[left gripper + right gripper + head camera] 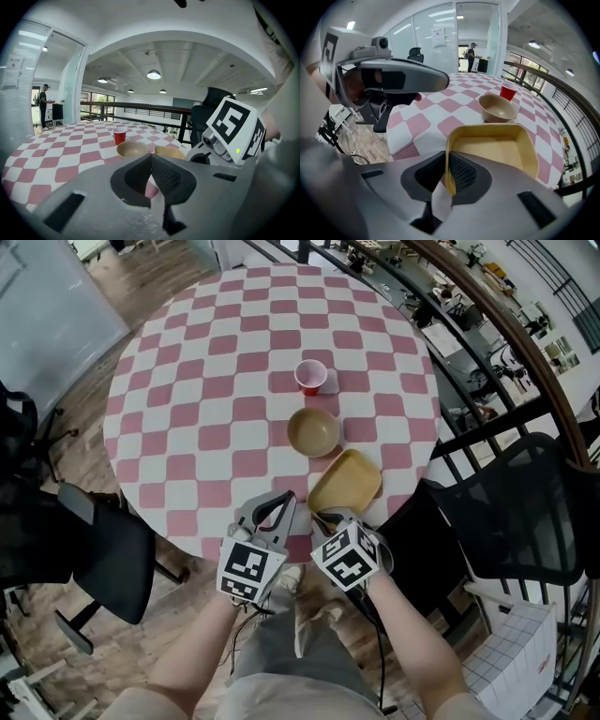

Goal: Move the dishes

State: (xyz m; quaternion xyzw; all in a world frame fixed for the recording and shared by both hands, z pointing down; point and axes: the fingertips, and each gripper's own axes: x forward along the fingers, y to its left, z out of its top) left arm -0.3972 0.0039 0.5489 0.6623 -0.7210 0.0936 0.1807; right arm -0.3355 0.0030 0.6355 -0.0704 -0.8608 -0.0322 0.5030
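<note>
Right gripper view: right gripper [447, 157] clamped on tray [497, 150] rim; head view leaves that grip unclear; left gripper [151, 158] closed, empty; bowl [313, 431], cup [311, 376] beyond.

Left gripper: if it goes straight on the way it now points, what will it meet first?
Most likely the checkered tablecloth just past the table's edge, because the left gripper, jaws shut, seems to aim slightly downward. Beyond it lies the round tan bowl. Depth is unclear.
</note>
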